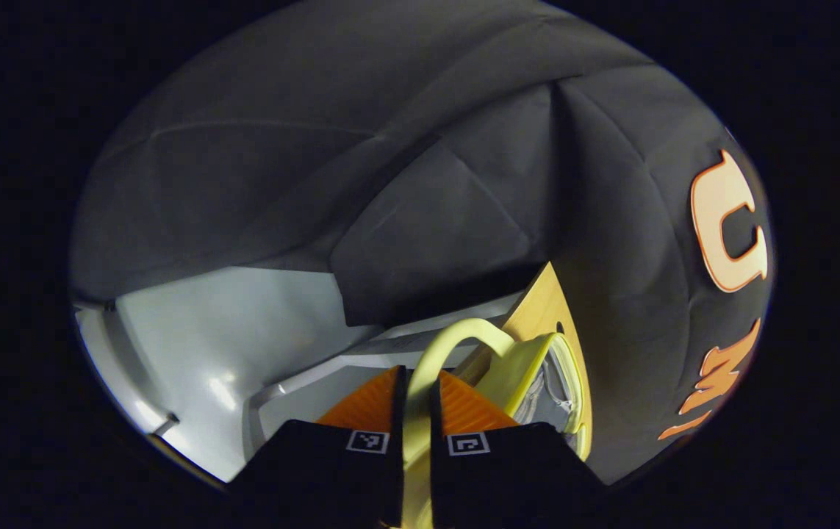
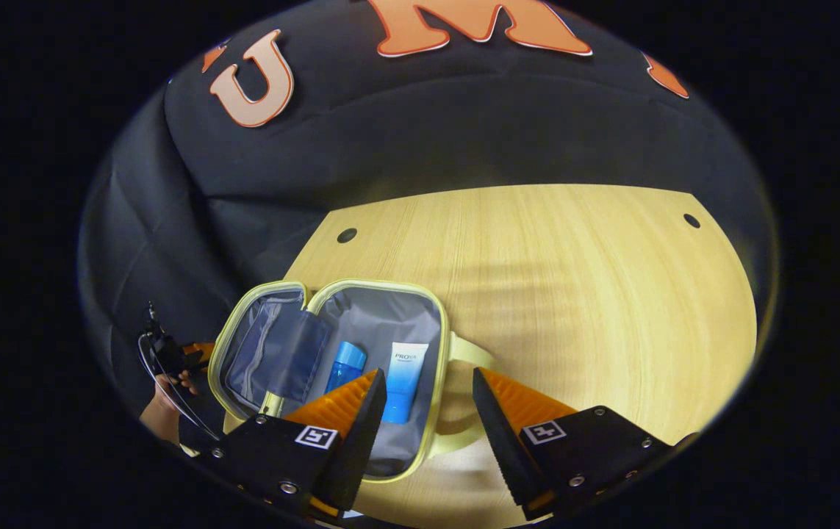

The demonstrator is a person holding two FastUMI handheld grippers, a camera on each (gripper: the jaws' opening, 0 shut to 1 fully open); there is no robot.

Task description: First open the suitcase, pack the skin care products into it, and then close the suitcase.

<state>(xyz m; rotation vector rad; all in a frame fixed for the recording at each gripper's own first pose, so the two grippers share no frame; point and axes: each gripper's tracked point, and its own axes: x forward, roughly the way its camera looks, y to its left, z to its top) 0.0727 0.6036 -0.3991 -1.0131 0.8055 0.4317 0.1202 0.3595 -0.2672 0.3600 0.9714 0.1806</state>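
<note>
Two products, a bottle [image 2: 347, 365] and a tube [image 2: 403, 382], lie in the open case [image 2: 331, 367] just ahead of the wide right gripper [image 2: 427, 400]. Left gripper [image 1: 417, 393] pinches a handle [image 1: 449, 342]. Judgement: swing the lid fully over before zipping.

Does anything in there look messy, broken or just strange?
Nothing stands out. The open suitcase lies flat on the table, with a blue bottle and a tube lying neatly side by side inside. The left tongs pinch a yellow handle; the right tongs hover open above.
</note>
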